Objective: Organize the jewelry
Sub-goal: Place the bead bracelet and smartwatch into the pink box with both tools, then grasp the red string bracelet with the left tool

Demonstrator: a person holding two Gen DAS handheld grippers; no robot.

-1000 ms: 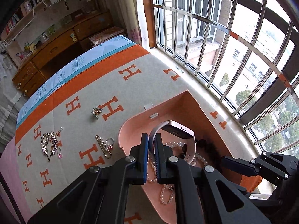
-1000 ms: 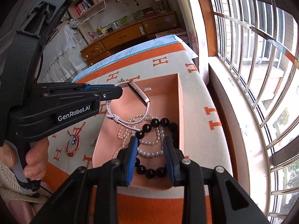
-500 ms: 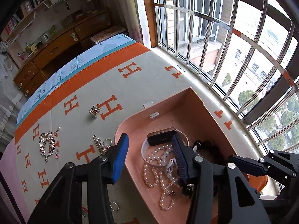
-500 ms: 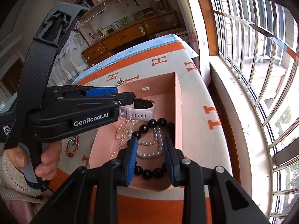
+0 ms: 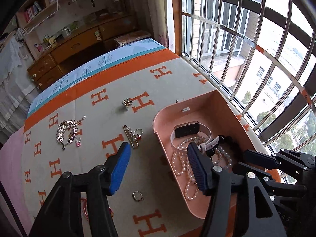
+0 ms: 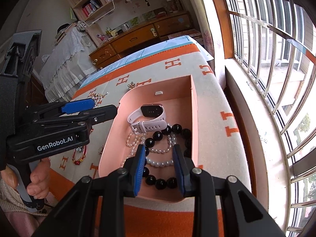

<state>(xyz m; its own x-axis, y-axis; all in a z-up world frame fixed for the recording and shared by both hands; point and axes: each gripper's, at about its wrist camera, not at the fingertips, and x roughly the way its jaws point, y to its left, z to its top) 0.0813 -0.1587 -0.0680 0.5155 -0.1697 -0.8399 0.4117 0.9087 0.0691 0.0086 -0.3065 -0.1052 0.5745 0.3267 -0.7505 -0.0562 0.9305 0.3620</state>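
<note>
Where the pink tray (image 6: pixel 194 96) sits on the orange-and-cream H-patterned blanket (image 5: pixel 94 79) by the barred window (image 5: pixel 246 39), a pale pink smartwatch (image 6: pixel 152 116) lies inside it, its dark face up and its strap looped, resting against a strand of white pearls (image 6: pixel 158 163) and a bracelet of large black beads (image 6: pixel 160 183). Above the tray's left rim hangs the left gripper (image 5: pixel 158 162), whose jaws have just been opening and now stand well apart with nothing between them (one blue pad over the blanket, the other over the pearls). Over the tray's near end hovers the right gripper (image 6: pixel 159 168), its jaws parted to either side of the beads and pearls without pressing on them. Out on the blanket lie more pieces: a beaded safety-pin brooch (image 5: pixel 131 136) with a ring beside it, a sparkling rhinestone brooch (image 5: pixel 67 131), a small gold charm (image 5: pixel 126 103), a round ring-like piece (image 5: pixel 137 196) and a red cord bracelet (image 6: pixel 79 155). A person's hand (image 6: pixel 37 179) grips the left gripper's handle.
</note>
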